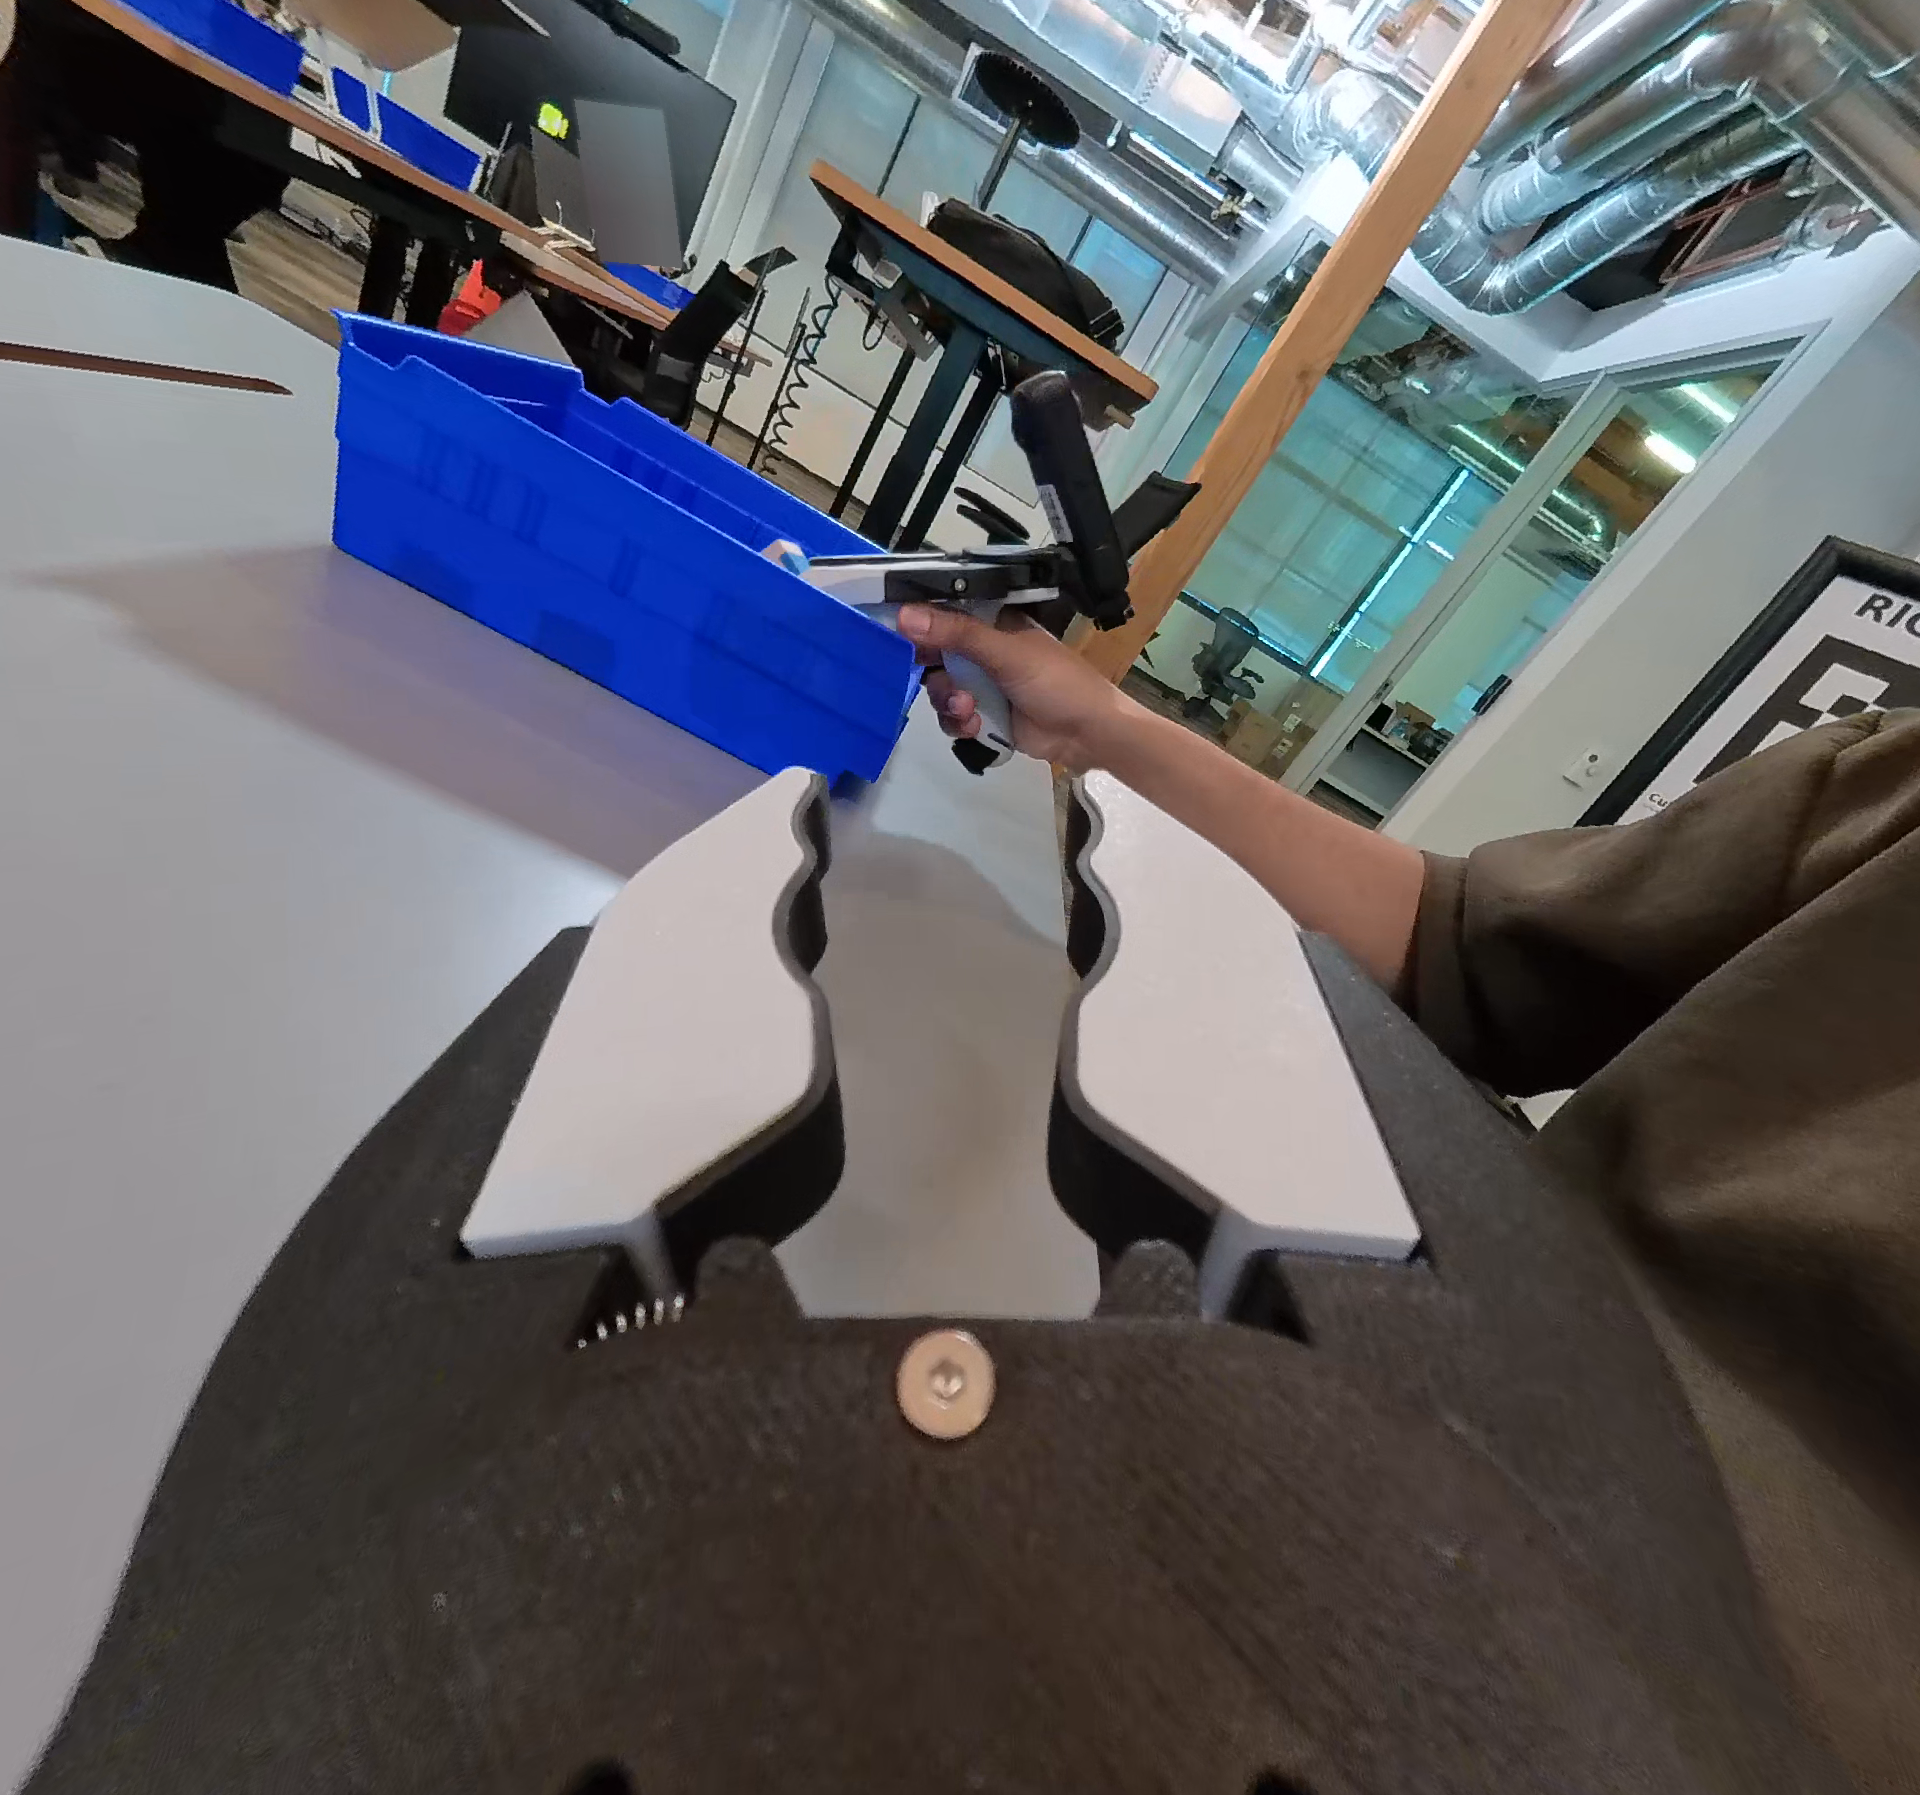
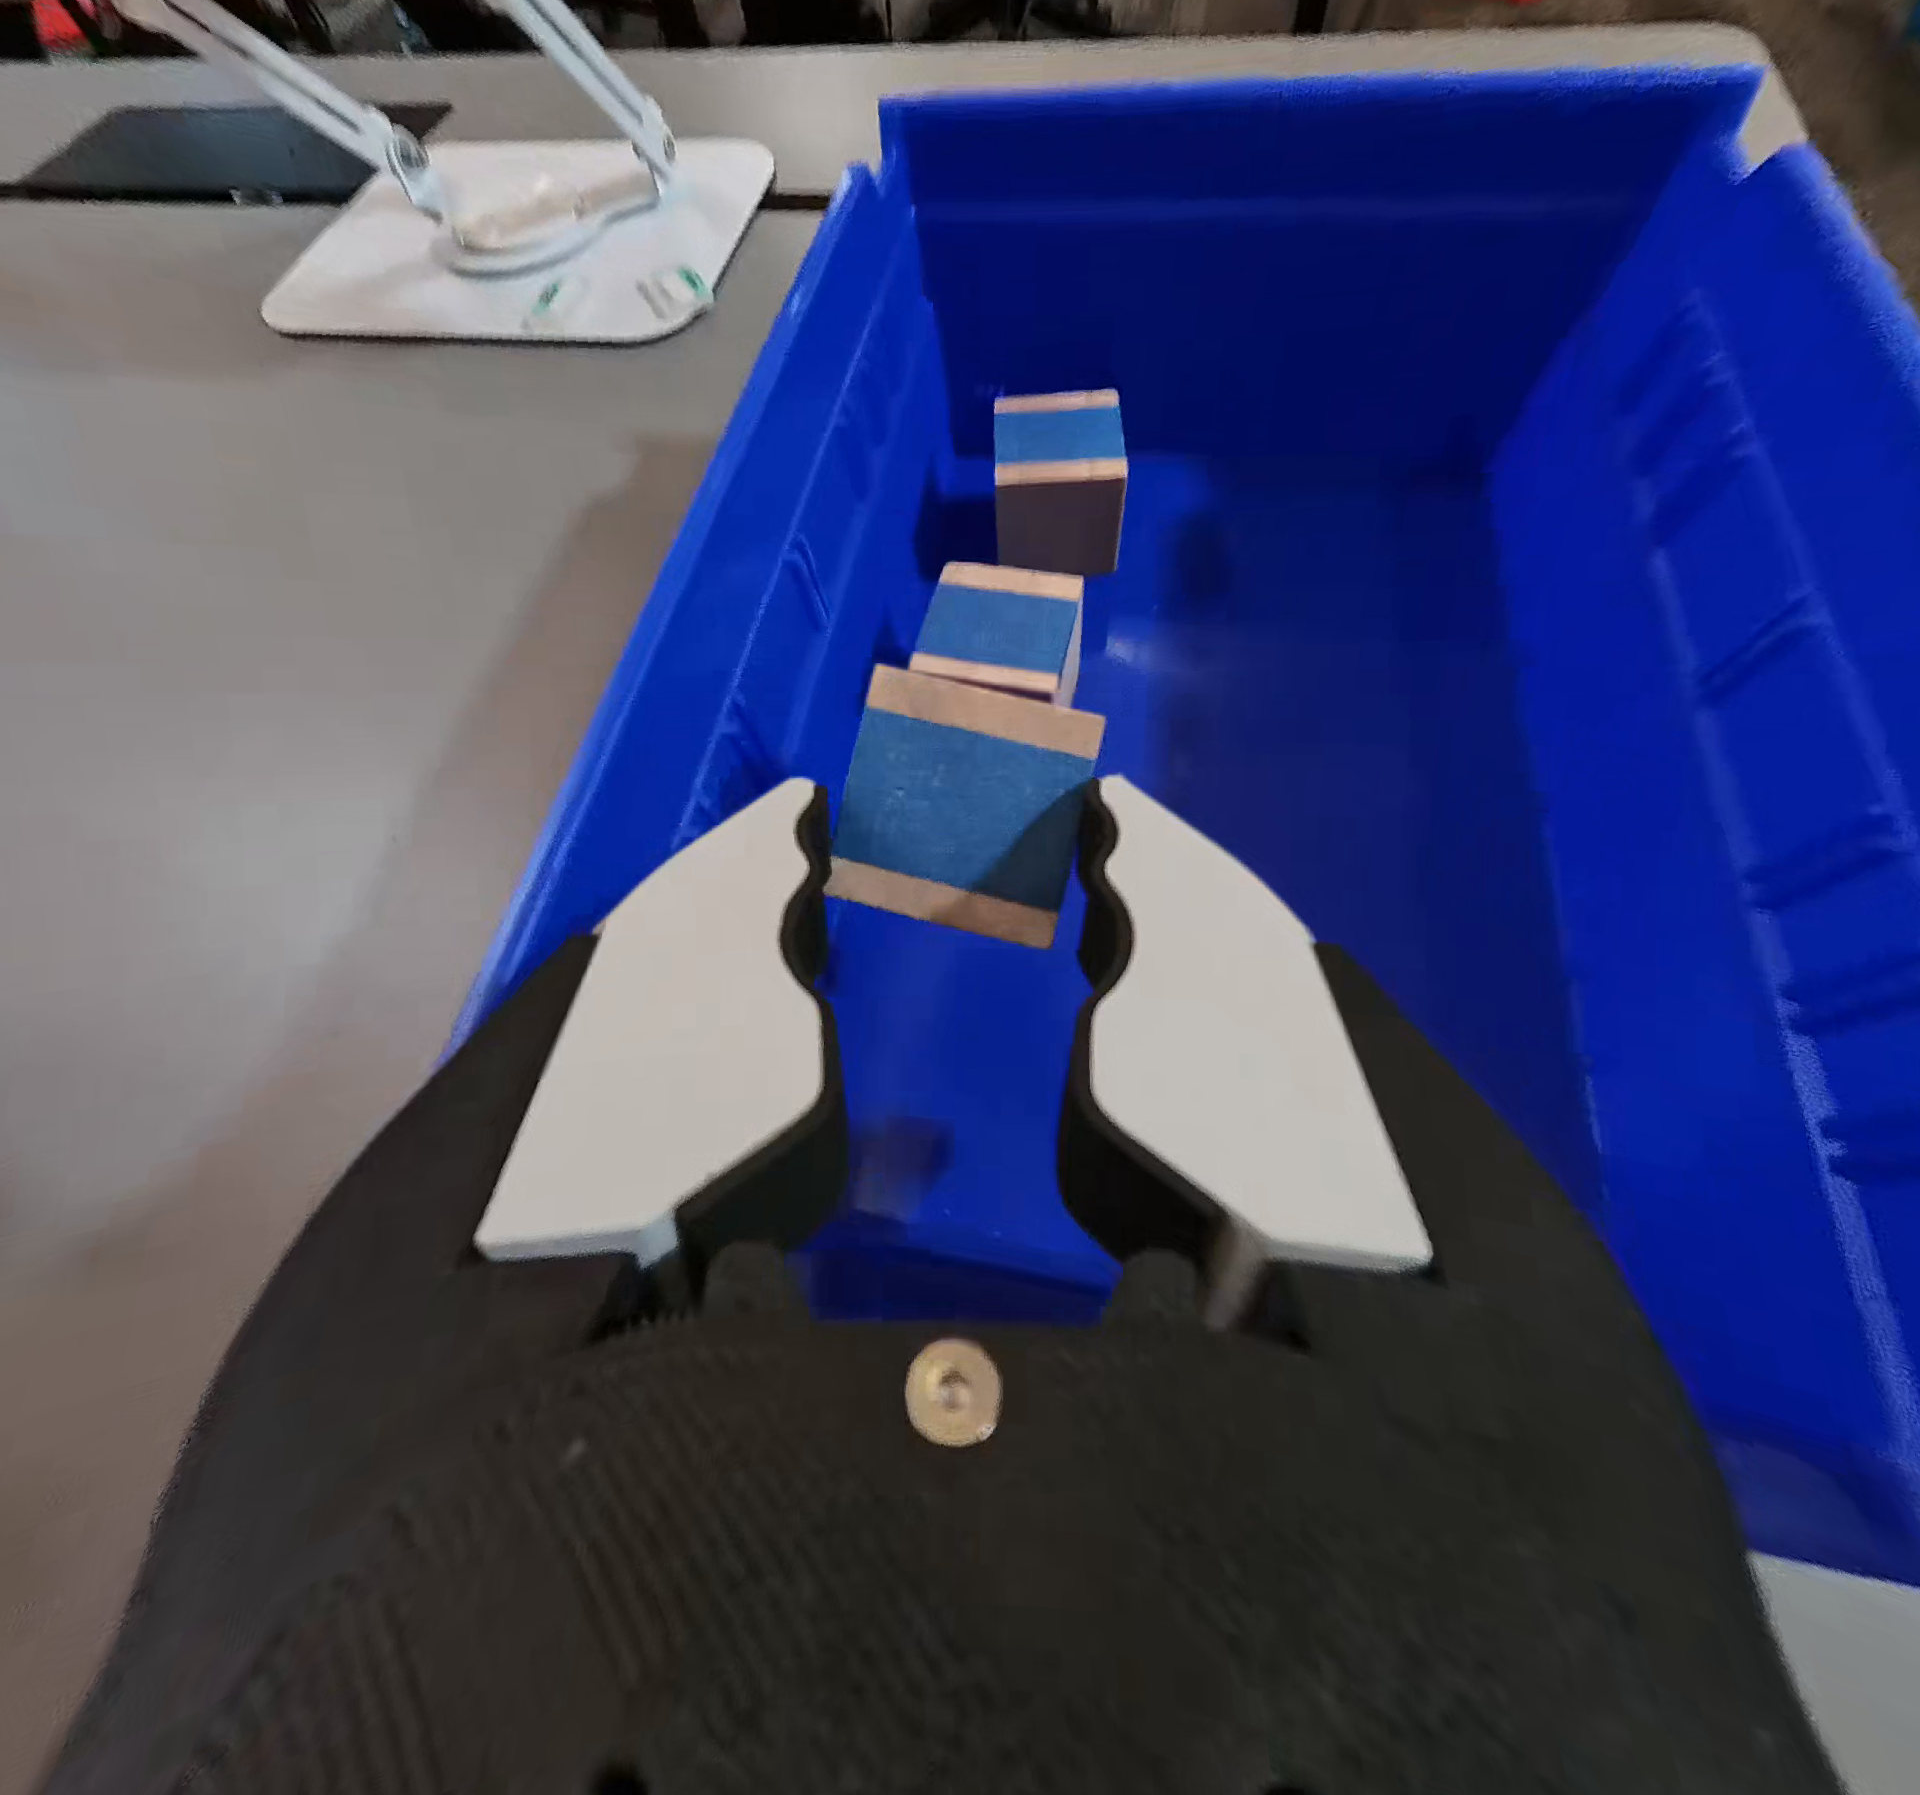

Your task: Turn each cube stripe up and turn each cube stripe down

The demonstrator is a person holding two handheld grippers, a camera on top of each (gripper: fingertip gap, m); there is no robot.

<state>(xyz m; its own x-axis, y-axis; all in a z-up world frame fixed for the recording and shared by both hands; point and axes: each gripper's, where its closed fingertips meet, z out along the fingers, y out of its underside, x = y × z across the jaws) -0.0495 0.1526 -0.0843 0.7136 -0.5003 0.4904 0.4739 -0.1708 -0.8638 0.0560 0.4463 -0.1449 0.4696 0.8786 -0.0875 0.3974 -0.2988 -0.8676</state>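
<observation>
1. three cubes sit in a line along the left side of the blue bin (image 2: 1558, 602), and the nearest cube (image 2: 961, 805) is caught between the tips of the right gripper (image 2: 956, 841). its fingers press on the cube's two sides, so the claw is closed on it, about a cube's width apart. the cube's blue stripe faces up toward the camera, with bare wood bands at the near and far edges. it looks raised off the bin floor, though blur makes that hard to be sure of.
2. just behind it, the middle cube (image 2: 1003, 628) rests stripe up; the held cube overlaps its near edge in this view.
3. farther back, apart from the other two, the far cube (image 2: 1060, 478) stands near the bin's left wall, also stripe up.
4. the left gripper (image 1: 945, 852) hangs over the grey table (image 1: 260, 914) just short of the bin's near corner. its fingers stand moderately apart with nothing between them.
5. beyond the bin, a white stand base (image 2: 520, 239) sits on the table.
6. judged from this, the step in hand is the turning of the nearest cube, with all three stripes showing up now. the next move calls for rolling the wrist to bring the stripe underneath, then lowering the cube flat onto the floor without knocking the middle cube, and only then easing the grip.
</observation>
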